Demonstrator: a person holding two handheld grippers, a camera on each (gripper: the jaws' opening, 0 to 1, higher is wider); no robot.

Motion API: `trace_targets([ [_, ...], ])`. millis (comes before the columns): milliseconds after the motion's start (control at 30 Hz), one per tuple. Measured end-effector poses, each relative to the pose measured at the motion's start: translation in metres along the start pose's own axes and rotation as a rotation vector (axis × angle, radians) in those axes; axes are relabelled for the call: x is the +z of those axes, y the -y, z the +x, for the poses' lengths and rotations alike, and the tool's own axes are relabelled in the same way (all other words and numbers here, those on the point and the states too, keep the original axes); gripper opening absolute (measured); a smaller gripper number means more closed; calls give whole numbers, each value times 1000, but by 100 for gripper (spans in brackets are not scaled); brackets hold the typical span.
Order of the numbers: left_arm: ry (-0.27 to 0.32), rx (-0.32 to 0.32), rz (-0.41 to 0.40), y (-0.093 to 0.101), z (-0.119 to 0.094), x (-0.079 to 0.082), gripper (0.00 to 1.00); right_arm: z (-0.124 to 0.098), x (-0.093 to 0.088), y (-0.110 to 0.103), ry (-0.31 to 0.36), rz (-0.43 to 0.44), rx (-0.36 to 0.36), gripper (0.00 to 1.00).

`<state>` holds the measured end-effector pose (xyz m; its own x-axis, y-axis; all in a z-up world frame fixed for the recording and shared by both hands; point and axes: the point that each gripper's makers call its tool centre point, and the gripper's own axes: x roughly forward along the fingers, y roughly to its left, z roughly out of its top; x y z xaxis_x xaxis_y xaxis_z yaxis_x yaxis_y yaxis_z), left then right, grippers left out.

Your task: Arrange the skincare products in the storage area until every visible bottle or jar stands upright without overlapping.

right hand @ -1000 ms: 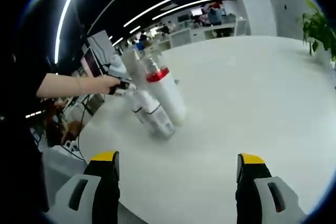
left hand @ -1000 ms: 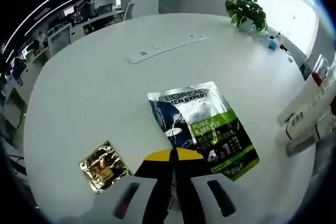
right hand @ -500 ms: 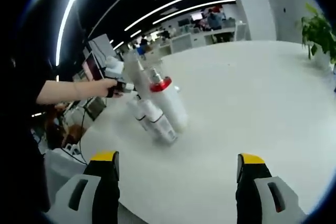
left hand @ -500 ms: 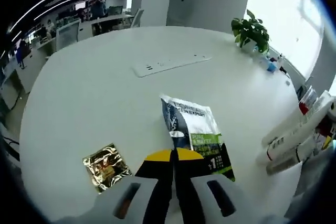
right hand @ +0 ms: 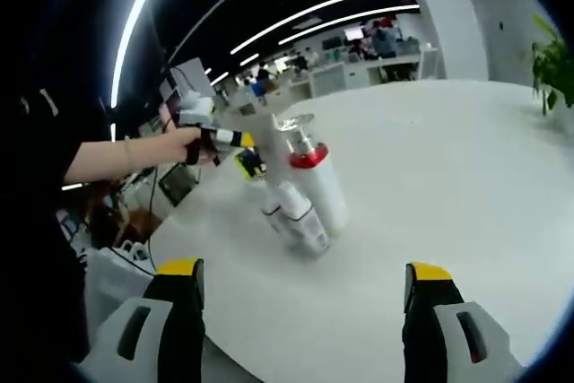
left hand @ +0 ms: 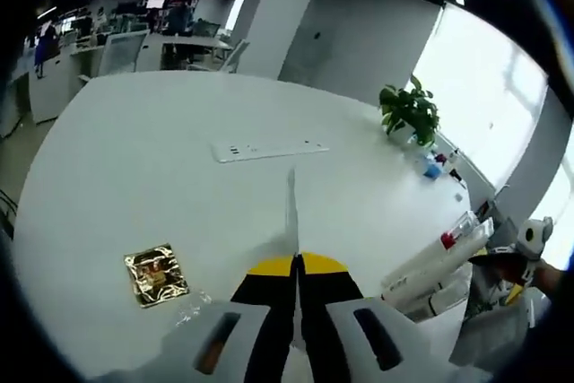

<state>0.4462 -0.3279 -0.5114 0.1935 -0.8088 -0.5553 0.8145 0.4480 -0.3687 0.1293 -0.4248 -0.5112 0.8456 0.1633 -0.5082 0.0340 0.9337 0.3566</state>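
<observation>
left claw (left hand: 295, 280) clamped on sachet (left hand: 291, 213), lifted edge-on to reposition | right claw (right hand: 303, 298) jaws apart, facing leaning bottles (right hand: 305, 193) | gold packet (left hand: 155, 274) flat on surface (left hand: 134, 159)

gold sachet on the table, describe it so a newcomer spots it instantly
On the round white table, look this side of the long white power strip, left of the left gripper. The gold sachet lies flat there, alone: small, square, shiny crinkled foil.
</observation>
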Motion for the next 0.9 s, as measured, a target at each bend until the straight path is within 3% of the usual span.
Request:
trace_targets([
  [267, 33, -13, -18, 13, -19, 5, 0, -6, 8, -15, 29, -14, 33, 96],
  [533, 98, -24, -20, 29, -52, 16, 0, -8, 12, -37, 44, -27, 87, 95],
  [800, 157, -57, -23, 74, -93, 16, 0, -7, 19, -67, 74, -36, 163, 95],
  [900, 178, -79, -29, 81, -106, 20, 0, -6, 21, -80, 83, -37, 197, 95],
])
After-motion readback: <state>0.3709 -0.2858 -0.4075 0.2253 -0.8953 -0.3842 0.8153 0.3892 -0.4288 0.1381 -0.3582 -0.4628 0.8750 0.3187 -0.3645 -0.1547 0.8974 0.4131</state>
